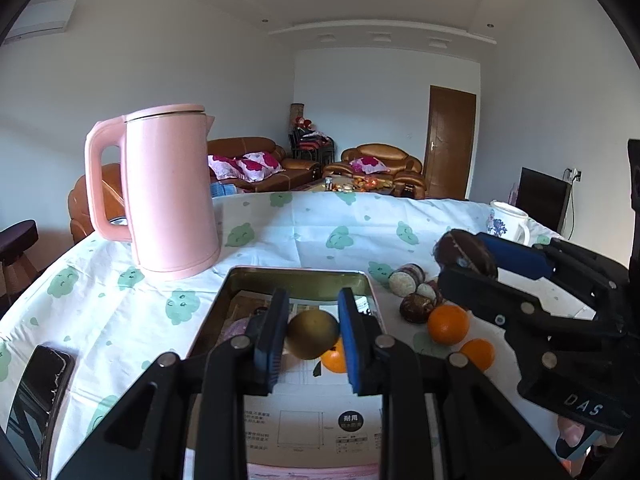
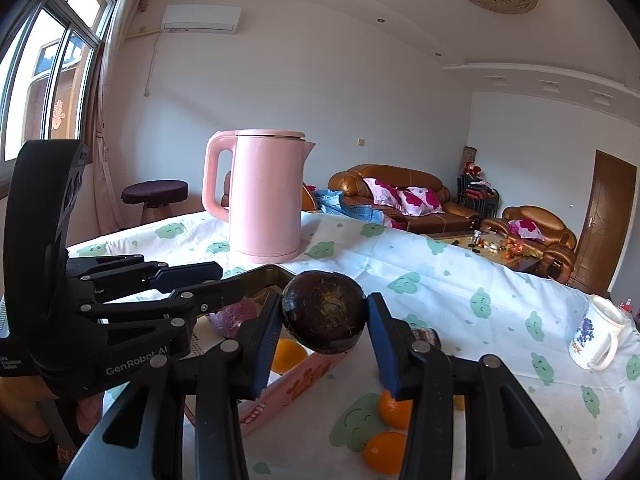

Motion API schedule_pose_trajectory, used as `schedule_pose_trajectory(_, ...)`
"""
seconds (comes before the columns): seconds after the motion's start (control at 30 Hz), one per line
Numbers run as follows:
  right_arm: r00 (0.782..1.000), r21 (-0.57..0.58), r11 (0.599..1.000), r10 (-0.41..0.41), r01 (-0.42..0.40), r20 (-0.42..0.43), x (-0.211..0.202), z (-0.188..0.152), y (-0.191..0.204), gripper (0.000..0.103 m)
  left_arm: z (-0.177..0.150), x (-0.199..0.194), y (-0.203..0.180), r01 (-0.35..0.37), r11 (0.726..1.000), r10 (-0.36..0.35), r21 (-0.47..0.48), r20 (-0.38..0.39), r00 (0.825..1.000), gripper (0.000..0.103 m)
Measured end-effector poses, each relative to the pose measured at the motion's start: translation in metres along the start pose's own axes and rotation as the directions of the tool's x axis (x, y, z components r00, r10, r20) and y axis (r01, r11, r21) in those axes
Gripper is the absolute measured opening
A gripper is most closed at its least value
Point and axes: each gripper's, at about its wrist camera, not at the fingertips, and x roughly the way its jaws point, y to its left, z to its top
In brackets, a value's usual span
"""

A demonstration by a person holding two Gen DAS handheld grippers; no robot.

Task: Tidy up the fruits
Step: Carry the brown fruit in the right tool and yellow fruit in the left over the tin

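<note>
- Fruits are split between the tin, the cloth and the two grippers: the left gripper (image 1: 313, 336) pinches a round olive-brown fruit (image 1: 313, 334) between its blue pads, above the tin (image 1: 294, 276).
- Right gripper (image 2: 324, 320) clamps a dark brown, flattened round fruit (image 2: 323, 311) above the near right edge of the same tin, seen from its own camera.
- One orange (image 1: 334, 358) lies inside the tin, half hidden behind the left gripper's right finger.
- Two more oranges lie on the cloth right of the tin: a larger one (image 1: 448, 325) and one nearer (image 1: 478, 354), partly cut off by the right gripper's frame.
- Small brown pieces (image 1: 416, 294) cluster just beyond the larger orange; at least three, kind unclear.
- Printed paper lines the tin floor; its Chinese text is too small to read.
- "GenRobot AI" is printed on the left gripper's body in the right wrist view; "DAS" shows on the right gripper in the left wrist view.
- One pink kettle (image 1: 168, 196) stands at the far left on the tablecloth (image 1: 120, 312), one white mug (image 2: 596, 338) at the far right, and one phone (image 1: 38, 400) is cut off at the near left.
</note>
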Motion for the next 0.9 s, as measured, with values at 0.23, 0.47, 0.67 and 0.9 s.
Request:
schedule_pose_trajectory(0.23,0.999,-0.021,0.999,0.033,-0.033,-0.016,0.011,0.000,0.014,0.045,-0.003,-0.001,0.009,-0.023,1.000,0.022,-0.004,-0.012,1.000,0.026)
schedule_pose_trajectory(0.47,0.997,-0.028,0.998,0.059,-0.060,-0.039,0.021,-0.002,0.023,0.045,-0.006,0.002,0.017,-0.043,0.999,0.043,-0.011,-0.029,0.999,0.026)
schedule_pose_trajectory(0.67,0.995,-0.036,0.996,0.078,-0.080,-0.060,0.027,-0.006,0.030,0.045,-0.010,0.004,0.025,-0.058,0.998,0.058,-0.019,-0.043,0.997,0.026)
schedule_pose_trajectory(0.9,0.990,-0.029,0.994,0.106,-0.110,-0.095,0.037,-0.009,0.035,0.045,-0.014,0.009,0.033,-0.075,0.997,0.073,-0.028,-0.072,0.995,0.026)
